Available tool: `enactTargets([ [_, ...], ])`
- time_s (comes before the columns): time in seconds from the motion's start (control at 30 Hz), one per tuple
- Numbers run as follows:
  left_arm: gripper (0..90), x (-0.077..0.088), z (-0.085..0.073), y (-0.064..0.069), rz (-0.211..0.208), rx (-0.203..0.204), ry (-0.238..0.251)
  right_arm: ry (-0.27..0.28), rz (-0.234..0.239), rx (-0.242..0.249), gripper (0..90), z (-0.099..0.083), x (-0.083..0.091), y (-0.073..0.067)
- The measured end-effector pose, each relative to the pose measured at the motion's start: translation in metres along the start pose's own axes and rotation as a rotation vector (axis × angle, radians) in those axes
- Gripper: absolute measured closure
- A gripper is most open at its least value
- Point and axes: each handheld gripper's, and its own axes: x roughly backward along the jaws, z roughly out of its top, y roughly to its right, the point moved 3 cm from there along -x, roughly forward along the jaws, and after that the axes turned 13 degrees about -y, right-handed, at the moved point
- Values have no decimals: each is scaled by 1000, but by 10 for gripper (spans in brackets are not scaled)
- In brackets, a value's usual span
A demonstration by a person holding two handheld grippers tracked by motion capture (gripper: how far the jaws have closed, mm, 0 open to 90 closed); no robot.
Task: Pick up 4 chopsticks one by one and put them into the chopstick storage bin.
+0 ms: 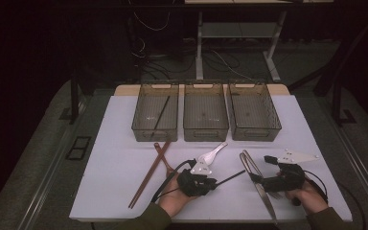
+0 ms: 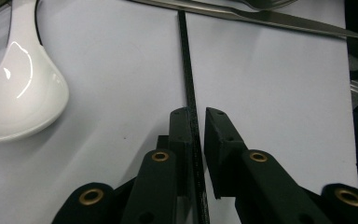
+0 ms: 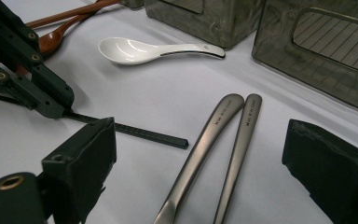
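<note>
- Left gripper point(image 2: 195, 122): jaws narrow, nearly closed around a black chopstick point(image 2: 187, 70) that runs straight between them. One pad point(image 2: 182, 135) lies against the stick; a thin sliver of gap shows at the other side, so I judge the clamp not quite seated.
- The chopstick lies flat on the white table point(image 1: 115, 158), its free end pointing to 12 o'clock in the left gripper view, toward a steel utensil handle point(image 2: 261, 16).
- Step in hand, as I judge it: picking up this chopstick. To do it well, finish closing squarely across the stick, confirm both pads bear, then lift straight up so the far end does not drag into the steel handles.
- White ceramic spoon point(image 2: 18, 98) sits at 10 o'clock of the jaws, near but apart; keep the lift clear of it.
- Right gripper point(image 3: 200, 172): jaws wide apart, nothing held, hovering over two steel handles point(image 3: 223, 140) lying side by side.
- Three grey bins point(image 1: 206, 115) stand at 12 o'clock on the table; the left bin point(image 1: 141, 122) already holds one black stick, a likely destination.
- Brown wooden chopsticks point(image 1: 148, 175) and a wooden spoon lie at 9 o'clock of the left gripper.
- Writing: small engraved marks on both steel handles, too small to read.
</note>
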Motion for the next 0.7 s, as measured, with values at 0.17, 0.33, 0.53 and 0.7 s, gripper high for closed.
enactTargets([
  [0.17,832,-2,0,1,4,3,-2,2,-1,-1,97,0,0,1],
  [0.33,840,-2,0,2,16,-16,-8,3,-1,1,98,0,1,1],
  [0.53,848,-2,1,0,7,7,-14,1,-2,1,98,0,1,1],
  [0.7,850,-1,1,0,7,12,-16,1,-3,4,98,0,1,1],
])
